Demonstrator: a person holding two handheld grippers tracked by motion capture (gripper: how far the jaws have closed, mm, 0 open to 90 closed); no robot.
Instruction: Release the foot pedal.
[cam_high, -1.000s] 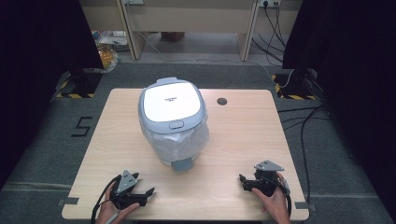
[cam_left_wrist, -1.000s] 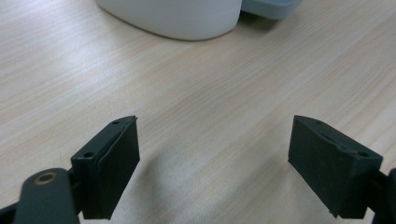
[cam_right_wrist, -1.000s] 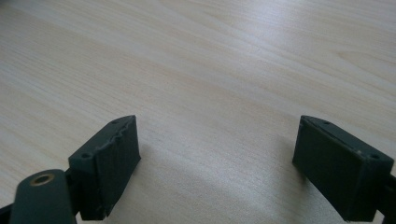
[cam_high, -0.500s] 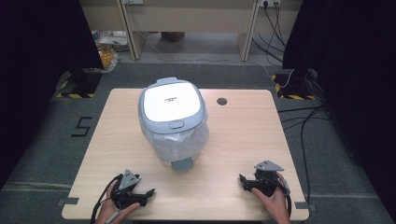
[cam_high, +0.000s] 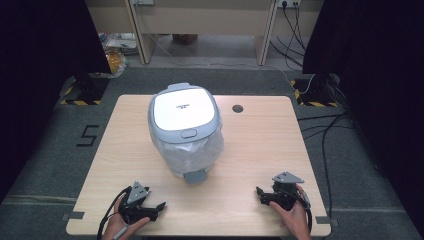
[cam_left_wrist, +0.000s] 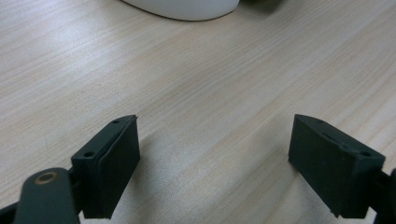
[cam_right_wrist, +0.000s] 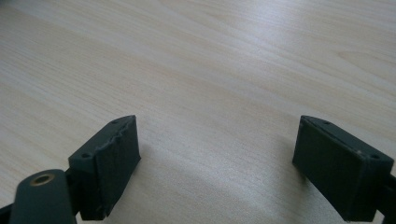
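Left tongs (cam_high: 159, 205): released, empty, resting at 7 o'clock on my surface (cam_high: 260, 145).
Right tongs (cam_high: 259, 192): released, empty, 5 o'clock.
Rice cooker (cam_high: 184, 127): centre, lid closed, untouched.
Progress: nothing started, I judge.

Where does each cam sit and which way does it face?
High view: above the person's side, looking forward and down at table, cooker, both hands and grippers.
Left gripper view: on left gripper, along its open jaws toward the cooker's base.
Right gripper view: on right gripper, along open jaws, over bare wood.
Shared: the tabletop in all; the cooker in high and left.
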